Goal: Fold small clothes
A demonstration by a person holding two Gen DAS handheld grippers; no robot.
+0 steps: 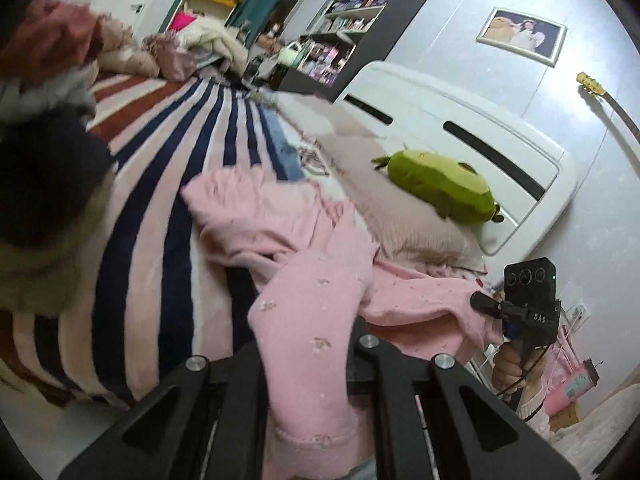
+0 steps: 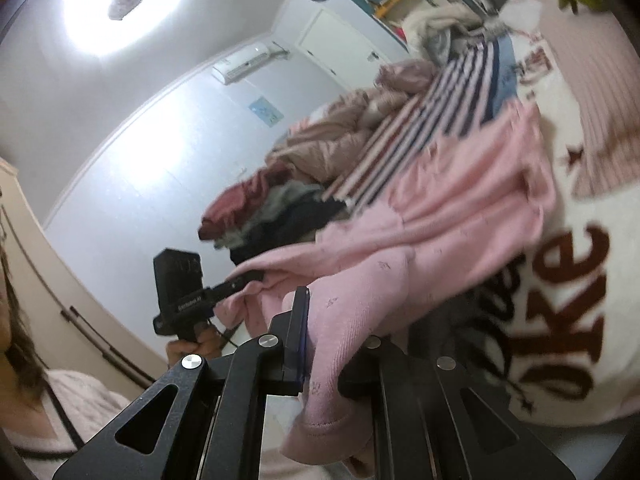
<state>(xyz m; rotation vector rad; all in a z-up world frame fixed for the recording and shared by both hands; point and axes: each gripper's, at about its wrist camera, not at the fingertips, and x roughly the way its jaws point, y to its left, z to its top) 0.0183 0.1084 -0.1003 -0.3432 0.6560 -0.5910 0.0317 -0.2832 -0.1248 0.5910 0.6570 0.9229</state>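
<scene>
so both grippers are pinching the pink garment (image 1: 316,320), left gripper (image 1: 308,364) on one end, right gripper (image 2: 320,364) on the other, probably to hold it taut for a fold while its far half trails toward the bed's (image 1: 160,208) headboard edge

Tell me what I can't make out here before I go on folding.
- Left wrist view: left gripper pads, buried in the pink garment.
- Right wrist view: far end of the pink garment, motion-blurred.
- Both views: garment type and its lower hem, cut off by the bottom edge.
</scene>
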